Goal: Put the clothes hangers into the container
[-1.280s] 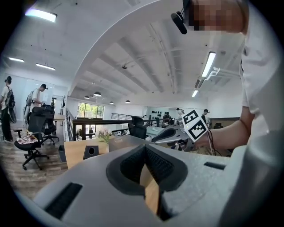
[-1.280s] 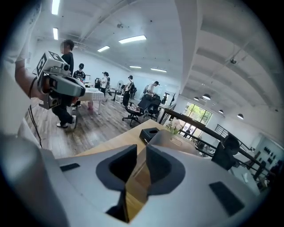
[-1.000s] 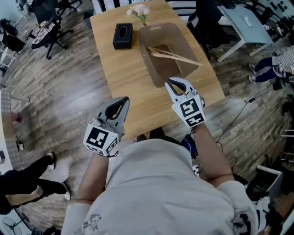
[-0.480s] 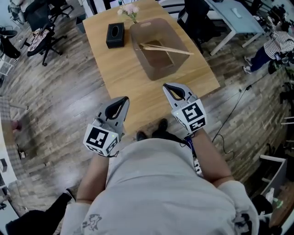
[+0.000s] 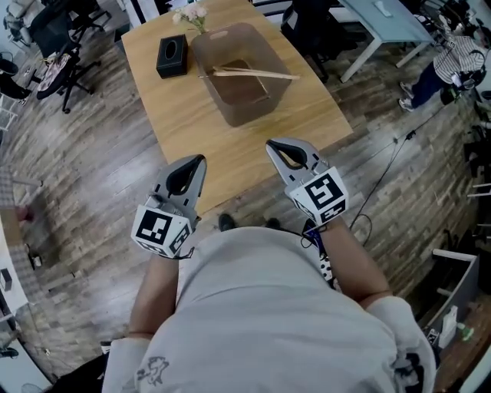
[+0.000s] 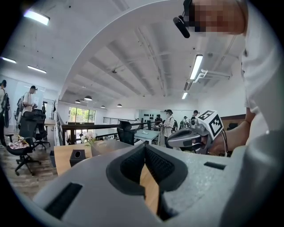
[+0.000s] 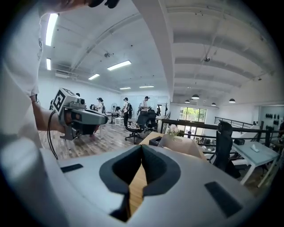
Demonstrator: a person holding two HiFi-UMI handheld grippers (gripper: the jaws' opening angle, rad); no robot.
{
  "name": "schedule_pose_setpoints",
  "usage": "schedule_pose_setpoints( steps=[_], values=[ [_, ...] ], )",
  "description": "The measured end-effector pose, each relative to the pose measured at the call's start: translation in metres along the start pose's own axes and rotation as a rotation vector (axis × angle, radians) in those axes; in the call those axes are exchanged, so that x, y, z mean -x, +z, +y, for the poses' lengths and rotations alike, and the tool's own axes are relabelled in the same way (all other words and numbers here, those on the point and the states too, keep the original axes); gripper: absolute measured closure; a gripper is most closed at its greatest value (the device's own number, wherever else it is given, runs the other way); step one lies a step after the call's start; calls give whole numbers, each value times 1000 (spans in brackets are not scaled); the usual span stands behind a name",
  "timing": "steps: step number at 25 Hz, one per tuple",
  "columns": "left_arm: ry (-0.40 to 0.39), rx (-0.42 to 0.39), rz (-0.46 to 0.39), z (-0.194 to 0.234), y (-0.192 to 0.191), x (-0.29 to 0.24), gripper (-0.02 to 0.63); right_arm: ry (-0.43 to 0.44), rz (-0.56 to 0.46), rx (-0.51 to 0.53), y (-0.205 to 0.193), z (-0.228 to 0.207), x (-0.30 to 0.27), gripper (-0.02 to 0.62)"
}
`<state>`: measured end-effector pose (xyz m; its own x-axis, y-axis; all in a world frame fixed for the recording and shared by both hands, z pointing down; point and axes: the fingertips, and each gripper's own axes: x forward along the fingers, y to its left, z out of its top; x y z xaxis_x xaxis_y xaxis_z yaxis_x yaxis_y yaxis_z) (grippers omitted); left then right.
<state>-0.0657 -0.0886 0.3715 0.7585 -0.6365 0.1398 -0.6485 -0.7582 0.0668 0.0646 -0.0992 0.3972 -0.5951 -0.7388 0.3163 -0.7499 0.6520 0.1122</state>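
Note:
A translucent brown container (image 5: 244, 96) stands on the wooden table (image 5: 184, 123), and a wooden clothes hanger (image 5: 253, 74) lies across its top. Both grippers hang at the table's near edge, well short of the container. My left gripper (image 5: 199, 160) is shut and holds nothing; its tips meet in the left gripper view (image 6: 144, 145). My right gripper (image 5: 275, 144) is also shut and holds nothing, its tips touching in the right gripper view (image 7: 142, 146). The container (image 7: 179, 144) shows far ahead of the right jaws.
A black tissue box (image 5: 170, 56) and a small vase of flowers (image 5: 190, 14) stand at the table's far left. Office chairs (image 5: 57, 57) are on the left, a pale desk (image 5: 383, 19) and a person (image 5: 445, 65) on the right, and a cable (image 5: 383, 192) crosses the wooden floor.
The person has stepped back from the table, so it and the container lie farther away. The right gripper has drawn back from the container and its jaws have closed. The left gripper stays shut.

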Motion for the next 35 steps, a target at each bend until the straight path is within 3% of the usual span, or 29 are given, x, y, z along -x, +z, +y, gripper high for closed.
schedule_pose_setpoints(
  steps=[17, 27, 35],
  values=[
    [30, 14, 19, -131, -4, -53, 600, 96, -36, -15, -45, -39, 116, 589],
    [47, 18, 35, -140, -18, -24, 600, 90, -53, -18, -47, -26, 134, 589],
    [35, 10, 43, -132, -19, 22, 600, 72, -64, -10, -34, 21, 138, 589]
  ],
)
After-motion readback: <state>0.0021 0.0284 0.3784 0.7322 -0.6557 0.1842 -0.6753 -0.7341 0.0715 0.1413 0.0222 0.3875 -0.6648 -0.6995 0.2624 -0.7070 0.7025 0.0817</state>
